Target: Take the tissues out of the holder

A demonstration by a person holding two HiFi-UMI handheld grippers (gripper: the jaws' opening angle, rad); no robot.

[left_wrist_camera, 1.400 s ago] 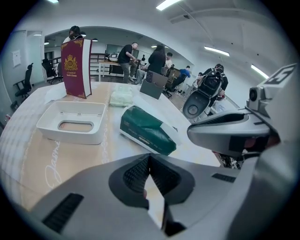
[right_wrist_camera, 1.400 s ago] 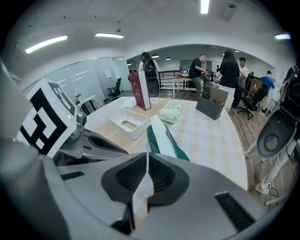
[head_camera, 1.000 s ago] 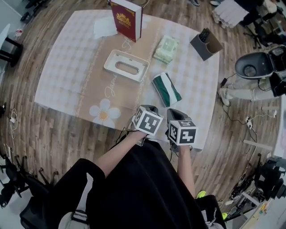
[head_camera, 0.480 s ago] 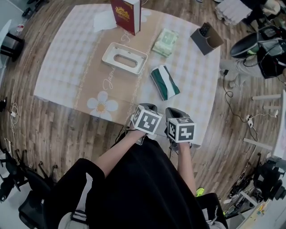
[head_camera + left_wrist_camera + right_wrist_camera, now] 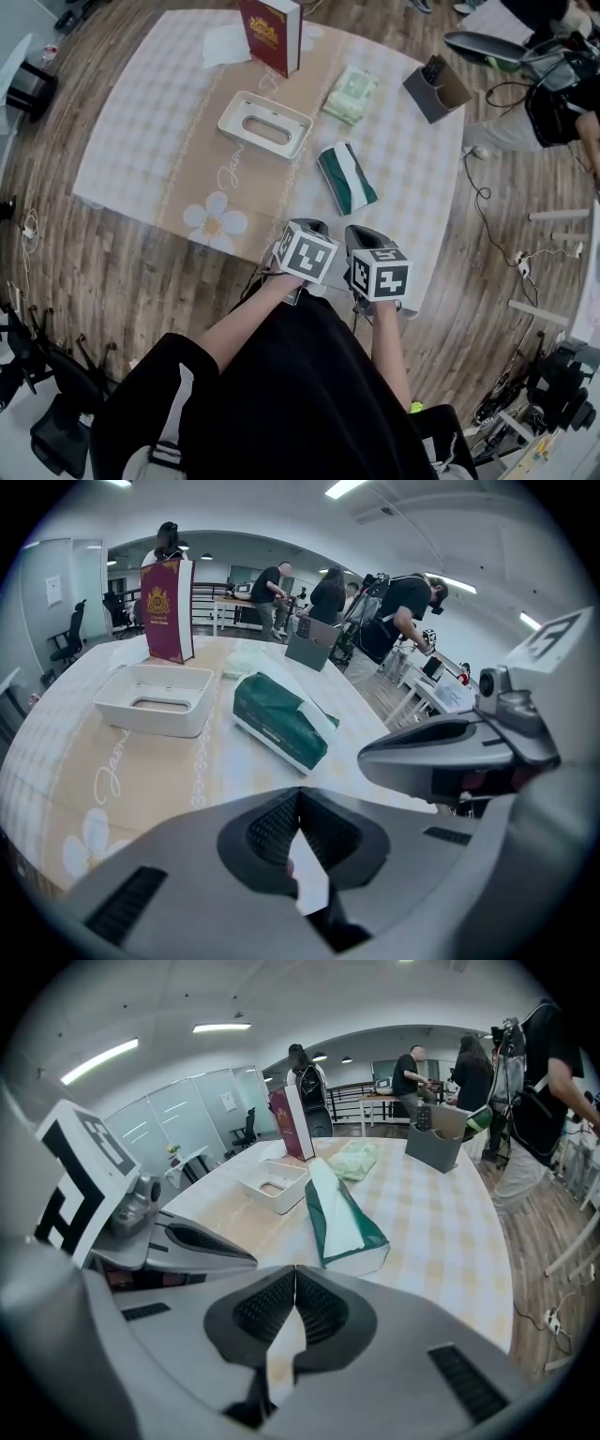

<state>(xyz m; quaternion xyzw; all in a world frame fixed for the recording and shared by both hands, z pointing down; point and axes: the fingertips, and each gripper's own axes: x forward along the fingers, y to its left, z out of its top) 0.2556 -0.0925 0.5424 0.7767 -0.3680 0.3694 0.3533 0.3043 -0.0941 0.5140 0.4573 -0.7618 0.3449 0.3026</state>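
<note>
Tissues, the green pack [image 5: 347, 178], lie flat on the table [image 5: 131, 141] near the white holder [image 5: 232, 117], to its right and not touching it, so I judge the pull-out done. My left tongs [image 5: 298, 808] and right tongs [image 5: 295, 1283] are both closed on nothing, side by side over the near table edge, well short of the pack. To finish well, hold both closed and steady, off the table, so nothing nudges the pack toward the holder.
</note>
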